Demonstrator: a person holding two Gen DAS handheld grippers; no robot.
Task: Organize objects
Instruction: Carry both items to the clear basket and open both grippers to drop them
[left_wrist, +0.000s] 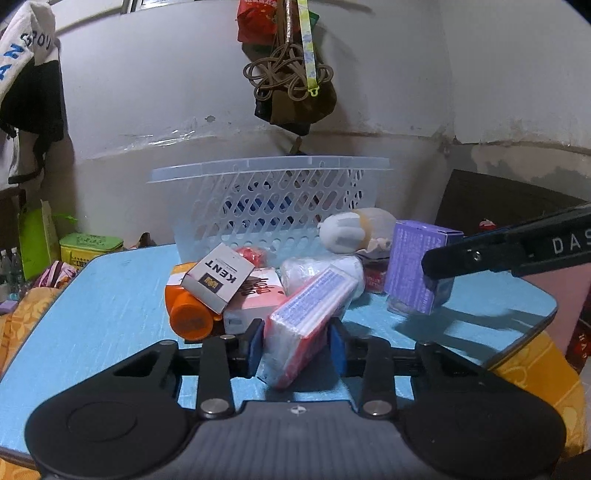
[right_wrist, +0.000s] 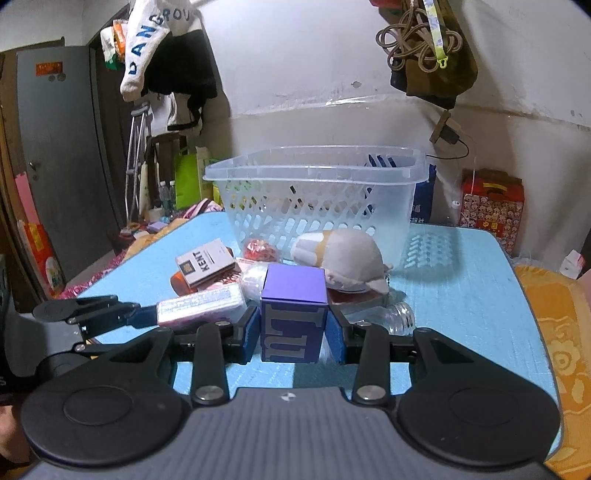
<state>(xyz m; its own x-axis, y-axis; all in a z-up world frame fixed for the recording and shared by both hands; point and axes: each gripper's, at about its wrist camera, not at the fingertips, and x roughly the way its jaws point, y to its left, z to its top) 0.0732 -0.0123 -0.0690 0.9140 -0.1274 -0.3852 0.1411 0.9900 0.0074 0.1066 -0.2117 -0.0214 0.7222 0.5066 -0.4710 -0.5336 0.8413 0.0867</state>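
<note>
Left claw grips a tissue pack; right claw grips a purple box. At 12 o'clock, a plush and Kent box lie before the basket.

Both wrist views look low and close across the table toward the far basket, sharing the clutter.
</note>
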